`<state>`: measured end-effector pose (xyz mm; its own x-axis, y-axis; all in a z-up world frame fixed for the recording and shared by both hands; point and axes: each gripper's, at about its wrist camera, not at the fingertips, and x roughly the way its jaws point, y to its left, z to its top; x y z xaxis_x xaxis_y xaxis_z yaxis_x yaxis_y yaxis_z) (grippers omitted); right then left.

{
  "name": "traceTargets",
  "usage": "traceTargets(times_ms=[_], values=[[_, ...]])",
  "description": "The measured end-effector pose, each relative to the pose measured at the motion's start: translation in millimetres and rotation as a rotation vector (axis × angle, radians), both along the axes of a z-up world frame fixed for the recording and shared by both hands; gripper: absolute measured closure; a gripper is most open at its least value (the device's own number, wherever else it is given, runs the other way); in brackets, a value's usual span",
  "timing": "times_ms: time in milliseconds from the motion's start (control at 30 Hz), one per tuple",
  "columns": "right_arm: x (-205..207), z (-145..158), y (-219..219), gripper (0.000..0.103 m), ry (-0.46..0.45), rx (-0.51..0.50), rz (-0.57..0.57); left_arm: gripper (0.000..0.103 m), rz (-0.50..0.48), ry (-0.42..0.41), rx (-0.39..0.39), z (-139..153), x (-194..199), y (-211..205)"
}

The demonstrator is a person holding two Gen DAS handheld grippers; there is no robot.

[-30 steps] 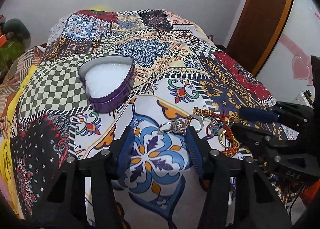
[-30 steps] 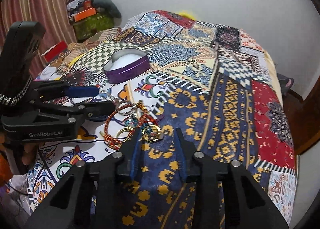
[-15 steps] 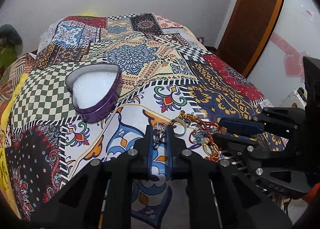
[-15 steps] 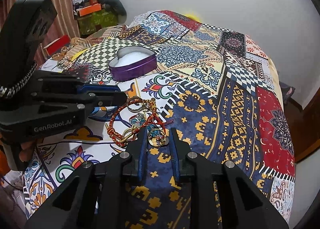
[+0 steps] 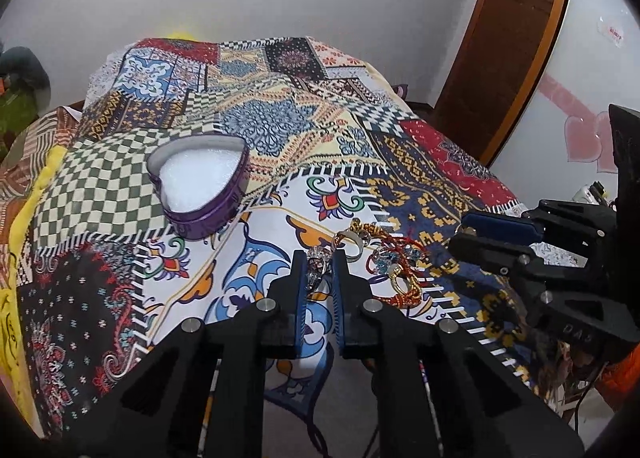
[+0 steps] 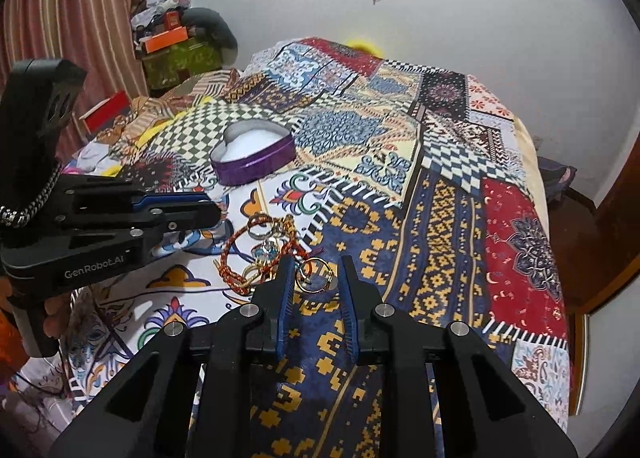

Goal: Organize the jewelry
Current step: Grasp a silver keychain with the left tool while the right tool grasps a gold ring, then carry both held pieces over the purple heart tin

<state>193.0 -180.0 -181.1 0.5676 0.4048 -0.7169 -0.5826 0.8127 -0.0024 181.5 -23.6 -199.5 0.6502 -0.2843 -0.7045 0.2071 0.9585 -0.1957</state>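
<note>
My left gripper [image 5: 318,258] is clamped on a silver ring [image 5: 317,264], its ornate top standing up between the blue pads. The ring sits at the left edge of the jewelry pile [image 5: 394,262], which spreads from there toward 3 o'clock across the patchwork bedspread [image 5: 280,126]: a gold band [image 5: 347,241] just beyond my tips at 1 o'clock, then a blue-stone piece and a red-and-gold braided bracelet [image 5: 404,290] tangled with more gold rings.

The purple heart-shaped tin [image 5: 200,186] lies open at 10 o'clock from my left gripper, well apart from the pile, its inside lined in white. Bare cloth lies between the gripped ring and the tin.

My right gripper [image 6: 314,272] has its jaws parted, and a gold hoop [image 6: 316,276] lies on the cloth between the tips, not touched by either pad as far as I can tell. The braided bracelet [image 6: 240,258] curls just left of my left pad, at 10 o'clock, knotted with the blue-stone piece [image 6: 269,247]. From this side the tin [image 6: 254,160] sits at 11 o'clock, farther up the bed.

Each gripper shows in the other's view: the left one's black body crosses in at 9 o'clock, near the pile. A brown door [image 5: 516,38] stands at the bed's far right, and a striped curtain [image 6: 72,18] at the left.
</note>
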Motion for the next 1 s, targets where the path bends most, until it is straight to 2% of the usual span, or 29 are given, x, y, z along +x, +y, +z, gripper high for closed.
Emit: traceTargets(times_ms=[267,600,867,1000], values=[[6,31,7,0.083,-0.074,0.067,-0.018,0.092,0.046,-0.065,0.027,23,-8,14],[19,66,42,0.083,-0.158,0.148,0.021,0.092,0.114,-0.161,0.052,55,-3,39],[31,74,75,0.083,-0.189,0.164,0.065,0.092,0.161,-0.192,0.051,65,15,64],[46,68,87,0.083,-0.163,0.168,0.084,0.092,0.191,-0.19,0.075,63,27,74]])
